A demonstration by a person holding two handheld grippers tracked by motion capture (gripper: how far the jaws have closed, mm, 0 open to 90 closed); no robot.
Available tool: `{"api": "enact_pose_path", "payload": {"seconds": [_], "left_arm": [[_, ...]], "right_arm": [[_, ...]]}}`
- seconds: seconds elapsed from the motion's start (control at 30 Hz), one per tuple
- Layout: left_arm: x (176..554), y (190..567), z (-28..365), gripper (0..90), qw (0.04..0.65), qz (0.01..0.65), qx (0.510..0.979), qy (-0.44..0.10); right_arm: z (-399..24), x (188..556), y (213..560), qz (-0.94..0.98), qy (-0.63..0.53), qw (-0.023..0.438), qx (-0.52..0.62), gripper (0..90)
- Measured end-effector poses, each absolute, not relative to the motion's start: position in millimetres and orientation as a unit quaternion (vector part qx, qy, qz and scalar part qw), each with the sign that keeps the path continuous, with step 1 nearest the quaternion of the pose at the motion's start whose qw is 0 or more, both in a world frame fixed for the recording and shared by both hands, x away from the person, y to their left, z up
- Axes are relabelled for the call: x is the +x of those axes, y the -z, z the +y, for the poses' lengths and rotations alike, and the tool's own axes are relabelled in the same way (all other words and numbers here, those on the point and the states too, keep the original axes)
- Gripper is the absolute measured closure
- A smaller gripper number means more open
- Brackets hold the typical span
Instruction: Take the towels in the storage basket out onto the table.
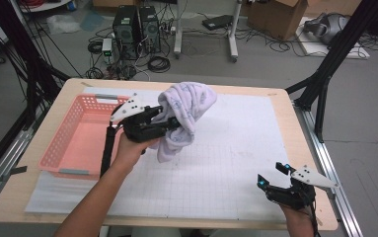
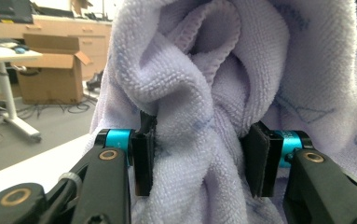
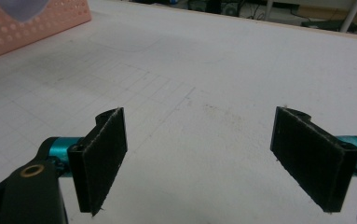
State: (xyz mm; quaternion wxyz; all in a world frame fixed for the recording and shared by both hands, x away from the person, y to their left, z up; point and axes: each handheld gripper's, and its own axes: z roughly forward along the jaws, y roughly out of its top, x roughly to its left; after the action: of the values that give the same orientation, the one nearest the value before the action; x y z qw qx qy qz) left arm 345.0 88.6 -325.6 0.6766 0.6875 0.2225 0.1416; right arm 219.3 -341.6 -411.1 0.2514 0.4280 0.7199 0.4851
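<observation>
Towel (image 1: 185, 116) carried toward basket (image 1: 80, 138)
Left gripper (image 1: 169, 123) clamps the bunched towel aloft, clearing the worktop (image 1: 236, 163); right gripper (image 1: 273, 174) waits released.

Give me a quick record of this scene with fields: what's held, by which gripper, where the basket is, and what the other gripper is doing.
held item: lavender towel, bunched, lifted off the table
holder: left gripper, fingers pressed into the cloth on both sides
basket: pink basket at the table's left side, nothing visible inside
towel position: beside the basket's right edge, above the white grid mat
other gripper: right gripper open, nothing between its fingers, low over the mat near the table's front right corner
</observation>
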Motion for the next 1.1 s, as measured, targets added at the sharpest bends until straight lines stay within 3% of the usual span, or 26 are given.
{"api": "enact_pose_path", "payload": {"seconds": [0.4, 0.8, 1.0, 1.1], "left_arm": [[369, 377, 23, 52.5, 0.621, 0.242, 0.739, -0.1], [390, 416, -9, 50.9, 0.566, 0.289, 0.765, -0.107], [396, 415, 1, 31.2, 0.55, 0.33, 0.76, -0.103], [392, 400, 12, 26.2, 0.567, 0.331, 0.745, -0.118]], "right_arm": [[-342, 222, 413, 0.722, -0.484, 0.246, 0.429, 17.4], [-344, 225, 416, 0.723, -0.483, 0.24, 0.431, 17.4], [-345, 225, 416, 0.724, -0.482, 0.239, 0.432, 17.4], [-344, 225, 416, 0.724, -0.482, 0.237, 0.433, 17.4]]}}
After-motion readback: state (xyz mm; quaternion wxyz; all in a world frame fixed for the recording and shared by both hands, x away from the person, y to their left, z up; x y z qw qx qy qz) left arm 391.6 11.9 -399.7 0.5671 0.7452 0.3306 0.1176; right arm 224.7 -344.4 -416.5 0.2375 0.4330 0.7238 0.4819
